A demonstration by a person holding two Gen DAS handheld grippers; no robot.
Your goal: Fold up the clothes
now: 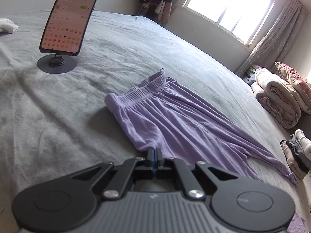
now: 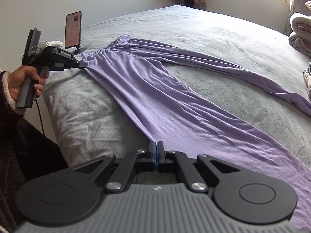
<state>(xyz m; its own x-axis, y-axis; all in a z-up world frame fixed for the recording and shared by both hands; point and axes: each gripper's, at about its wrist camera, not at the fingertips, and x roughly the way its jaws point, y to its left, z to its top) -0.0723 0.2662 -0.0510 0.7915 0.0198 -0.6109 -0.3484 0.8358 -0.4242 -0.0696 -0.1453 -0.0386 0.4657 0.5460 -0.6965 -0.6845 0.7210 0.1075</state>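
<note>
Lilac trousers lie spread flat on a grey bedsheet, waistband far from the right gripper, both legs running out to its right side and splayed apart. Right gripper sits low at the near edge of the trousers, its blue-padded tips pressed together on the side seam of the nearer leg, fabric pinched between them. Left gripper is ahead and to the left of the right one, nose at the waistband corner; in its own view the left gripper has its tips closed tight on the lilac hem just in front of it, cloth bunching up from the pinch. A hand wraps the left gripper's handle in a fist, dark fuzzy sleeve with pale cuff behind it, handle tilted down and outward.

Phone on a round stand stands ahead-left of the left gripper, screen lit. Rolled quilt and a small stack of folded clothes sit far right of it. No containers in view.
</note>
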